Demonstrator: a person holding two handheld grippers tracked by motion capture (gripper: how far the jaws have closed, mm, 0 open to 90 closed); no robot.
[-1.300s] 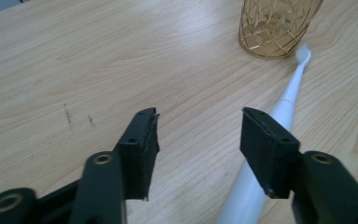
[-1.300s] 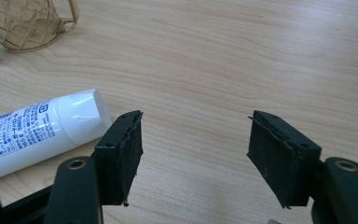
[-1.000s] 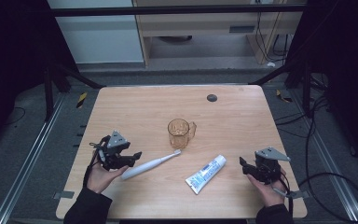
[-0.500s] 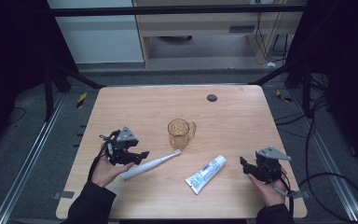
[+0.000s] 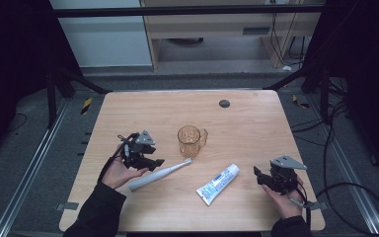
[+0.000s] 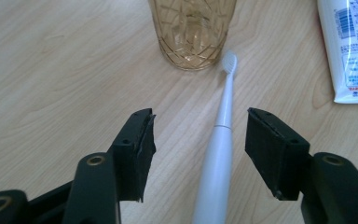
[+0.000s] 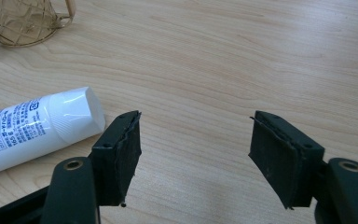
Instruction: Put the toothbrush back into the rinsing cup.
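The white electric toothbrush lies near-left on the wooden table, its long axis slanting so the bristles point at the amber faceted glass mug; the handle's end is cut off in the left gripper view. The left gripper, jaws wide but just closing slightly, straddles the handle untouched. The right gripper gapes wide beside the smooth toothpaste tube.

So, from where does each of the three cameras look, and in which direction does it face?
High view: above the person's side, facing forward and down on the table; both forearms, left gripper, right gripper.
Left gripper view: on that gripper, looking between its open jaws along the toothbrush toward the cup.
Right gripper view: on that gripper, open jaws over bare wood, toothpaste tube beside them.
Shared: cup and tube appear in all three.
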